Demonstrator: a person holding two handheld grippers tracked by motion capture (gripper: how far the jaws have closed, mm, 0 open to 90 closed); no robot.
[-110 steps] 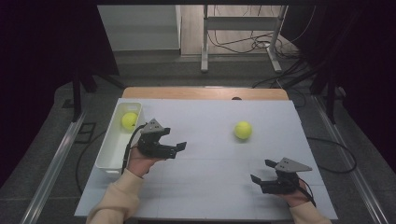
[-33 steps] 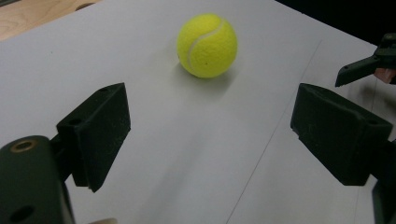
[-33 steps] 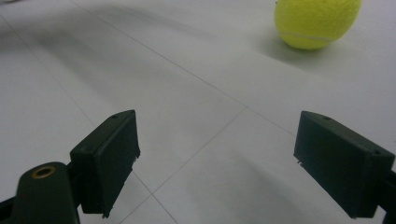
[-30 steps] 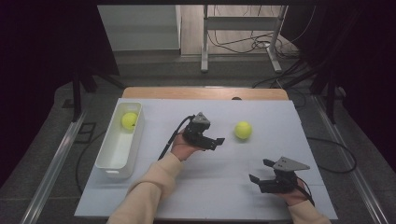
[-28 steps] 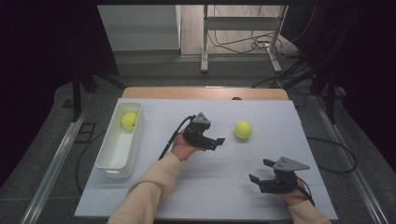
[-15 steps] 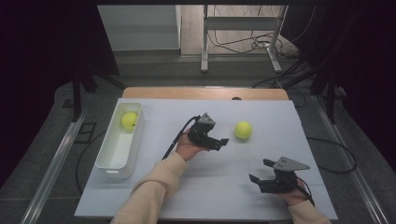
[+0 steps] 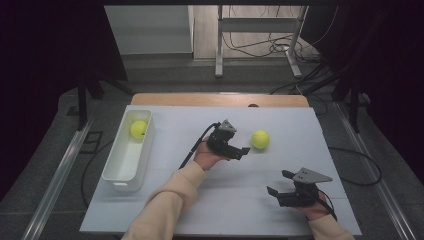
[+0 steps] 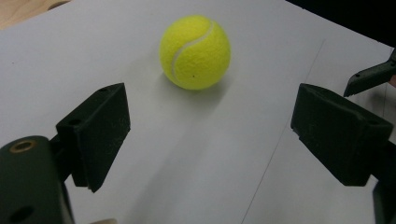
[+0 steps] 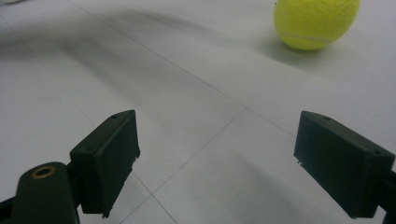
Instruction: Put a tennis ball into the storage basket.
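The left gripper [image 7: 243, 150] — jaws spread, nothing between them — points at a tennis ball [image 7: 260, 139] just ahead; the right gripper [image 7: 280, 183] rests spread too.

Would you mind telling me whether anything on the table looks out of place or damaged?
Nothing stands out. One ball sits intact on the table, ahead of the open left tool; another ball lies in the white bin.

Yellow tennis ball [image 7: 260, 139] with white seam, resting free on the white table, mid-right
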